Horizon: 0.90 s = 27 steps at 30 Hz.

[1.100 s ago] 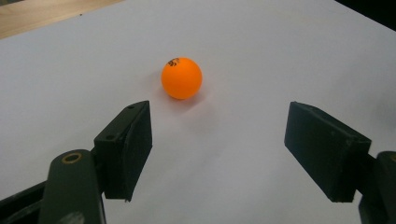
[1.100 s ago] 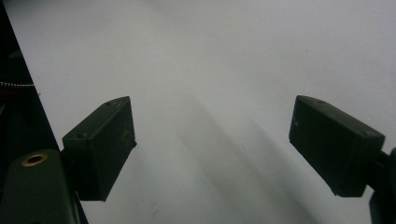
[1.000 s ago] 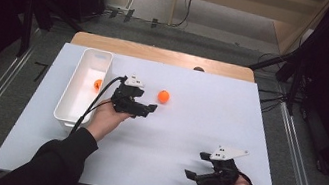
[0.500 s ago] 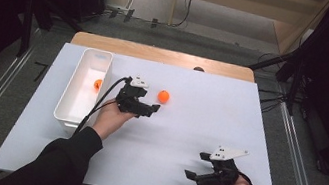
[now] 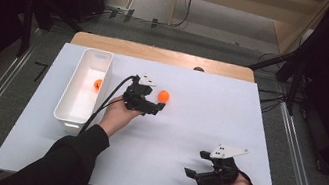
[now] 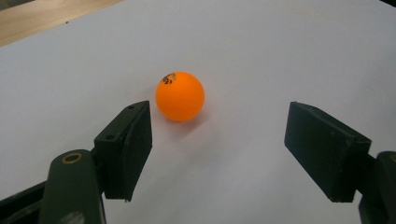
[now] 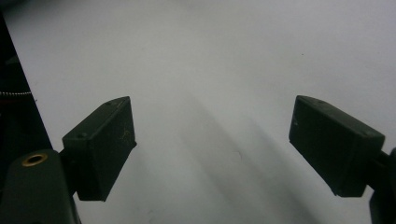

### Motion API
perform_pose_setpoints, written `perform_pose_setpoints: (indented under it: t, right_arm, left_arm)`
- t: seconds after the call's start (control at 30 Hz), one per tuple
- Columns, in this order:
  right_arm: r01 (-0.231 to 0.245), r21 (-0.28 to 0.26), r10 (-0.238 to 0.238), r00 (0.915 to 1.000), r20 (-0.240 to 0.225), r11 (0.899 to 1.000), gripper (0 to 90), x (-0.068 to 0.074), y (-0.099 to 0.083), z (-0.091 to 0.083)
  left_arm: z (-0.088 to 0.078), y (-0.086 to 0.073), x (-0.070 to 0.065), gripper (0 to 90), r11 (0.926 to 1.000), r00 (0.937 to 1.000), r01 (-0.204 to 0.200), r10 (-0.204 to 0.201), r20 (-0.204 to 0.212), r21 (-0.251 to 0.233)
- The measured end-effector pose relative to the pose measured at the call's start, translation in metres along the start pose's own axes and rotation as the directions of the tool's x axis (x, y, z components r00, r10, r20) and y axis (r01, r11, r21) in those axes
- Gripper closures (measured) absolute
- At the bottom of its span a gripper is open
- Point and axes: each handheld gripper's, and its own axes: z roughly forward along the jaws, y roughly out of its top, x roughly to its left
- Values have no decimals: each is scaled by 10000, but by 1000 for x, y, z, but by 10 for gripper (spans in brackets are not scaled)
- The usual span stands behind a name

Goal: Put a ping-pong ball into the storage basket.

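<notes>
Left gripper (image 5: 154, 107) sits mid-table, jaws spread and empty, aimed at the orange ball (image 5: 164, 95). In the left gripper view the ball (image 6: 180, 96) lies on the white table (image 5: 210, 110) just beyond the jaw tips, toward 11 o'clock, nearer the left pad (image 6: 133, 140); no contact. A bin (image 5: 83, 90) stands at 9 o'clock of the gripper and holds a second ball (image 5: 98, 83), probably the same kind, though it is small in the high view.

Right gripper (image 5: 199, 173) rests low at 5 o'clock of the table, jaws spread, nothing between them.

Risks, as judged:
- Ball is off-centre. If the jaws advance as aimed, the left pad may nudge it first and it rolls off toward 12 o'clock.
- Round, light, smooth: a pinch off the midline could squirt it out.
- Pads dragging on the table could stall the closing.
</notes>
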Motion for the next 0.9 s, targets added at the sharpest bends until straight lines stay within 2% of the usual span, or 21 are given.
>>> perform_pose_setpoints:
  t: [0.1, 0.3, 0.37, 0.5, 0.57, 0.67, 0.8, 0.9]
  right_arm:
    - [43, 19, -43, 10000, -2, 10000, 131, 0, 0, 0]
    - [54, 25, -54, 10000, 3, 10000, 131, 0, -1, -1]
    - [63, 35, -63, 10000, -7, 10000, 131, 0, -1, -1]
    - [72, 38, -72, 10000, -12, 10000, 131, 0, -1, -1]
    - [73, 33, -72, 10000, -17, 10000, 131, 0, -1, -1]
    - [72, 29, -72, 10000, -2, 10000, 131, 0, -1, 0]
    - [76, 19, -76, 10000, -15, 10000, 131, 0, -1, 0]
    - [41, 6, -41, 10000, 2, 10000, 131, 0, -1, 0]
  left_arm:
    - [5, 2, -1, 237, 10000, 10000, -46, 45, 28, 72]
    - [8, 6, 2, 237, 9997, 9997, 231, -231, 84, 1]
    - [9, 8, 4, 237, 9999, 9999, 153, -152, -30, 76]
    - [11, 12, 6, 237, 9998, 9998, 180, -180, -126, -63]
    - [12, 12, 8, 237, 9988, 9990, 439, -439, -13, -236]
    - [16, 12, 12, 237, 9969, 9971, 759, -759, 52, -197]
    - [22, 12, 14, 237, 9969, 9968, 783, -784, -148, -44]
    - [26, 14, 10, 237, 9995, 9979, 297, -291, -572, 102]
